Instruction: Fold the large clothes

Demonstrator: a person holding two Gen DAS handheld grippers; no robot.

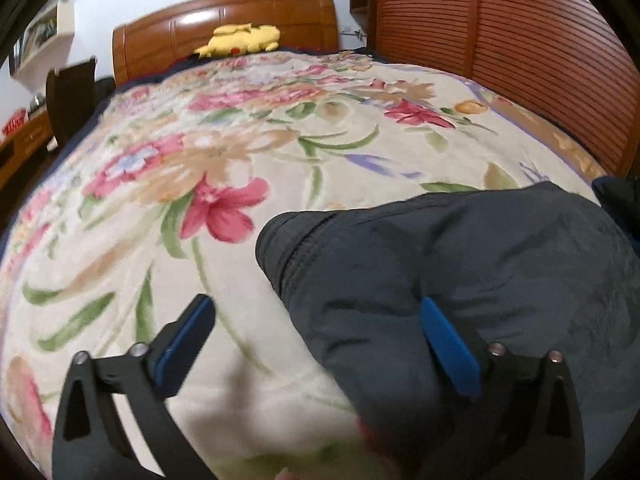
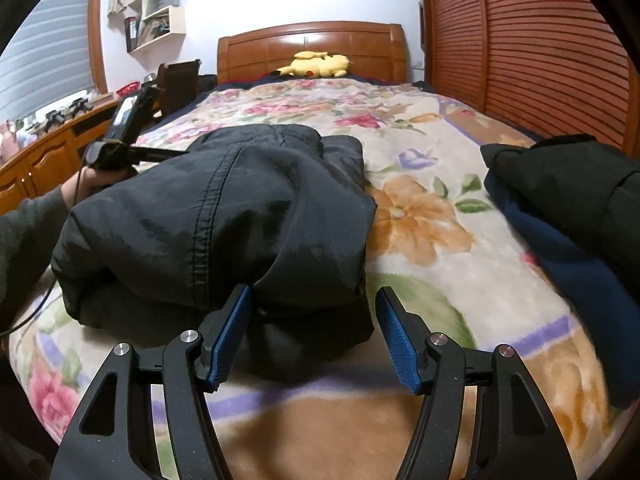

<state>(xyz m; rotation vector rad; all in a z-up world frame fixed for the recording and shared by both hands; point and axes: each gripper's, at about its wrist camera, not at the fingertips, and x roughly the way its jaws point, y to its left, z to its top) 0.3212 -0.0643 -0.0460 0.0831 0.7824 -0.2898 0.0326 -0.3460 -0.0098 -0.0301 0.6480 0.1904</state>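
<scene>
A folded black jacket [image 2: 224, 216] lies as a thick bundle on the floral blanket [image 2: 420, 216] of a bed. My right gripper [image 2: 314, 292] stands open at the bundle's near edge. Its left pad is against the fabric and its right pad sits just clear of the corner. In the left wrist view the same jacket [image 1: 460, 264] fills the lower right. My left gripper [image 1: 316, 304] is open wide across its left edge, with the left finger over bare blanket [image 1: 160, 200] and the right finger over the fabric. A person's hand [image 2: 78, 186] holds that gripper at the jacket's far left.
A pile of black and navy clothes [image 2: 560, 208] lies at the bed's right side, next to slatted wooden doors [image 2: 540, 48]. A yellow plush toy [image 2: 316, 65] rests by the wooden headboard [image 2: 312, 40]. A wooden desk [image 2: 36, 160] and a dark chair [image 2: 178, 84] stand to the left.
</scene>
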